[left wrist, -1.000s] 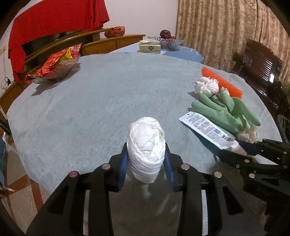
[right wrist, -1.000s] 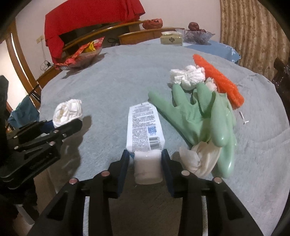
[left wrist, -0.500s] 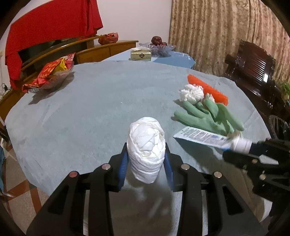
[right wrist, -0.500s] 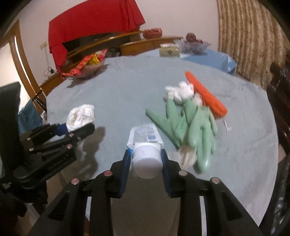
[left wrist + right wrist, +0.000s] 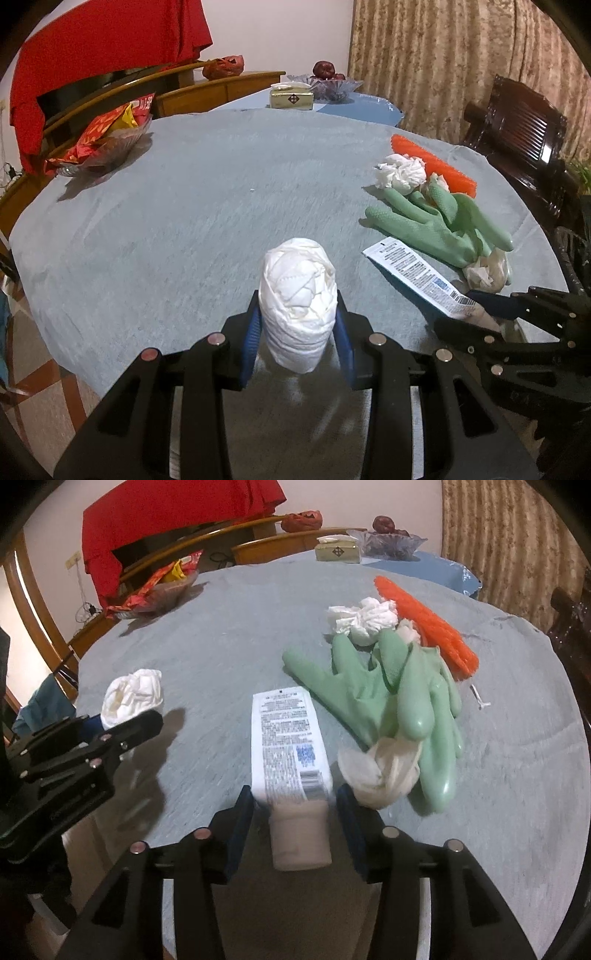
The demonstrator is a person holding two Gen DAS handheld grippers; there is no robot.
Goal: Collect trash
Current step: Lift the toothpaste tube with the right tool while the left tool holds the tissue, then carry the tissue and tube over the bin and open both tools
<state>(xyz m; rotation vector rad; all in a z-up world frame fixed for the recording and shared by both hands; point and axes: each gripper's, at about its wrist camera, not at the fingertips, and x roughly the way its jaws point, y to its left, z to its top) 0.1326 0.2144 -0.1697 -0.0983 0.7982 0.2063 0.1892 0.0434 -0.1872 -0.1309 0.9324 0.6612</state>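
My left gripper (image 5: pixel 297 326) is shut on a crumpled white tissue wad (image 5: pixel 297 301), held just above the grey tablecloth (image 5: pixel 192 206); it also shows in the right wrist view (image 5: pixel 133 696). A white tube (image 5: pixel 288 746) with printed label lies between the fingers of my right gripper (image 5: pixel 297 808), its cap toward me; the jaws stand a little wider than the tube, with gaps on both sides. The tube shows in the left wrist view (image 5: pixel 417 277) too. Green rubber gloves (image 5: pixel 399 698), a white tissue ball (image 5: pixel 364 620) and another crumpled tissue (image 5: pixel 380 775) lie just right of the tube.
An orange ridged strip (image 5: pixel 424 624) lies behind the gloves. A glass bowl of red snack packets (image 5: pixel 99 144) stands far left. A tissue box (image 5: pixel 291 98) and fruit bowl (image 5: pixel 332 83) stand at the back. A dark wooden chair (image 5: pixel 517 136) is at the right.
My right gripper came back down and its jaws have spread off the tube, which now lies flat toward the table. My left gripper still holds the tissue wad.
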